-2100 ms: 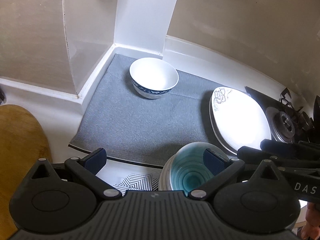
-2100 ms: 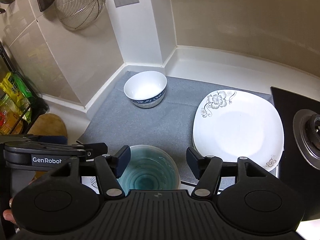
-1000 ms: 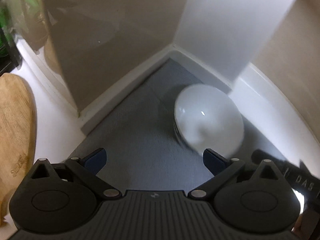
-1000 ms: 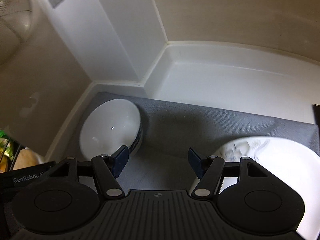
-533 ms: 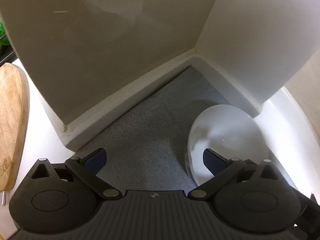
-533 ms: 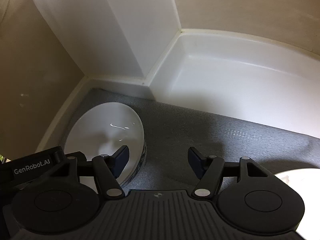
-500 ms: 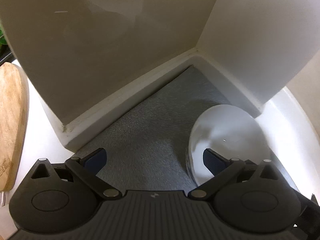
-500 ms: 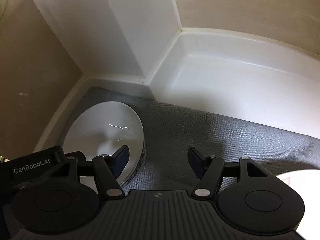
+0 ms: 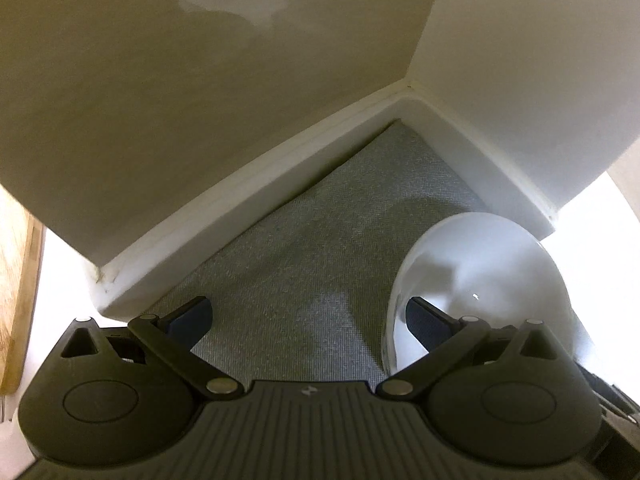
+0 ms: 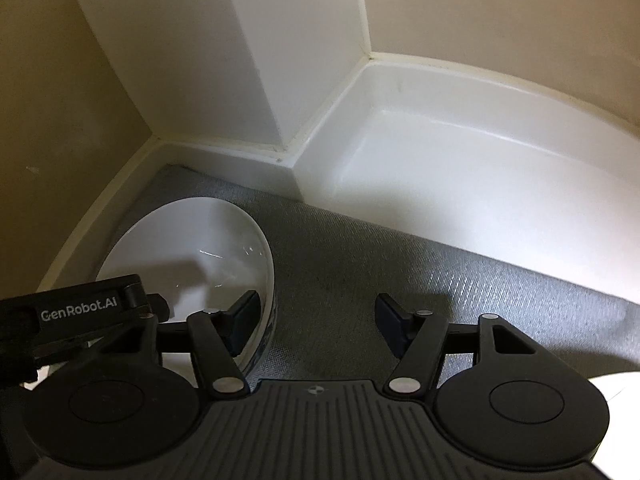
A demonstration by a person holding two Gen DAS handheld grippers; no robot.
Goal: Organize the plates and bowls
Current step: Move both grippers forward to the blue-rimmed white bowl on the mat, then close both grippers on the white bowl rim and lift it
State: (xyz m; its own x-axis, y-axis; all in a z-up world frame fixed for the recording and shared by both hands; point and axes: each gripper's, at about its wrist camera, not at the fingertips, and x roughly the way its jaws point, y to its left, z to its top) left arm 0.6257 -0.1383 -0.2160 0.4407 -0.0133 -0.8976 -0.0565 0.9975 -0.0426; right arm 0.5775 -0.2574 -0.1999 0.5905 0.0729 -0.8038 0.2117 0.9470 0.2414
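A white bowl with a blue band (image 9: 492, 272) stands on the grey mat (image 9: 320, 232) in the wall corner. My left gripper (image 9: 308, 316) is open; its right finger (image 9: 430, 322) reaches inside the bowl and its left finger is over the mat. In the right wrist view the same bowl (image 10: 208, 248) sits at the lower left. My right gripper (image 10: 316, 320) is open; its left finger (image 10: 244, 320) is inside the bowl's right rim and its right finger is over the mat. The left gripper's body shows over the bowl's left side.
Beige and white walls with a raised white kerb (image 9: 248, 196) close the corner around the mat. A wooden board (image 9: 16, 280) lies at the left. A white counter (image 10: 480, 168) runs behind the mat. A white plate's edge (image 10: 616, 388) shows at the lower right.
Both grippers have moved closer to the white bowl and lower. Each now straddles a side of its rim. The jaws have stayed open.
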